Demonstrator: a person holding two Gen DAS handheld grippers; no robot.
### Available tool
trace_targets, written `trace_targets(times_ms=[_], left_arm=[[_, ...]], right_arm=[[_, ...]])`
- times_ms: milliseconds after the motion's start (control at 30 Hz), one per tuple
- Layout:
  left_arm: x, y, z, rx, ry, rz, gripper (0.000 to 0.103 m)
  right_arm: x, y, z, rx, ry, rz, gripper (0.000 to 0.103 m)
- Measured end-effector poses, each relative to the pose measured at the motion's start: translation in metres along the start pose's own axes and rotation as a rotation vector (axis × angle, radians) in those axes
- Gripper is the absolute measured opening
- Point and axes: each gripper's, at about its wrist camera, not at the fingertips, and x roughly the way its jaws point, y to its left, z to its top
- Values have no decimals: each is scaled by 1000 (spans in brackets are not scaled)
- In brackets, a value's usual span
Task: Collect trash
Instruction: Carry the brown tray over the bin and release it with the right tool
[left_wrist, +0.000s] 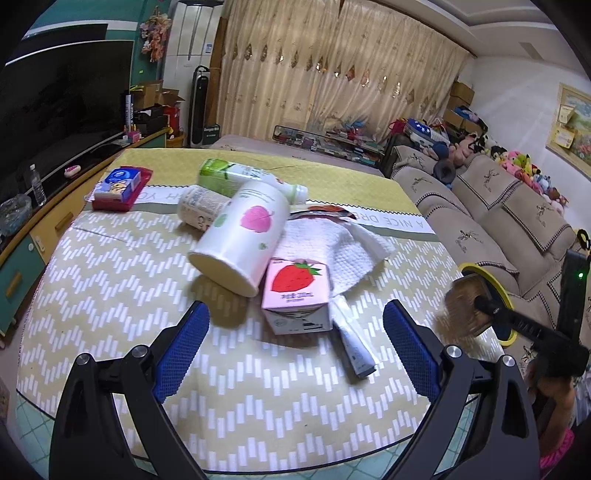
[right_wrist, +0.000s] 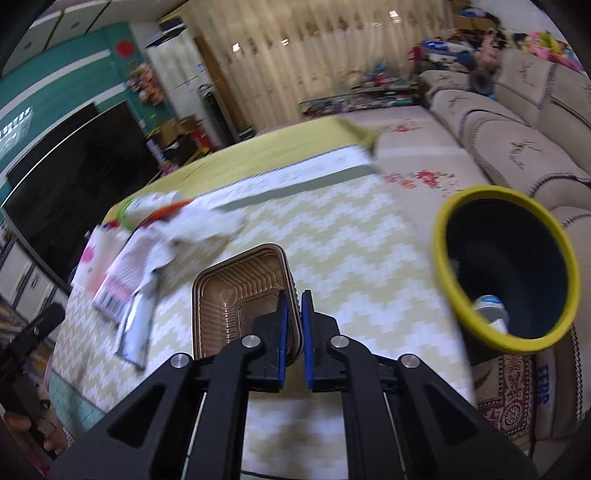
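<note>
Tabletop (left_wrist: 110, 295) bare by its near edge | my left gripper (left_wrist: 295, 325) jaws spread wide, empty, facing strawberry carton (left_wrist: 295, 295) | my right gripper (right_wrist: 291, 321) jaws pinching brown tray (right_wrist: 236, 295) rim near yellow-rimmed bin (right_wrist: 506, 273)

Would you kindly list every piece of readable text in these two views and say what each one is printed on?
"A NICE DRE", cut off and upside down: white band on the table mat.
"H YO", cut off: same band, behind the bottles.
"200mL": strawberry milk carton; its other print is too small.
"FEBS", uncertain: blue letters on fabric below the yellow-rimmed bin.
Bottle labels, tissue pack, tube and fan label: too small or blurred.
</note>
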Motion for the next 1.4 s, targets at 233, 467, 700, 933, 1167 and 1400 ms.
trace_targets(times_ms=[233, 467, 700, 933, 1167, 1400], left_arm=[[8, -16, 5, 32, 8, -3, 94], [16, -28, 8, 55, 18, -2, 94], [26, -42, 9, 84, 37, -7, 94], [30, -52, 6, 105, 48, -9, 94], [33, -54, 4, 109, 62, 4, 94], [39, -59, -1, 109, 87, 14, 90]], right_arm=[[-23, -74, 19, 131, -89, -149, 7], [-26, -139, 26, 227, -113, -291, 7], [-15, -172, 21, 278, -94, -342, 7], [-12, -180, 19, 285, -104, -375, 17], [-12, -179, 15, 282, -118, -364, 35], [-8, -172, 13, 271, -109, -334, 35]])
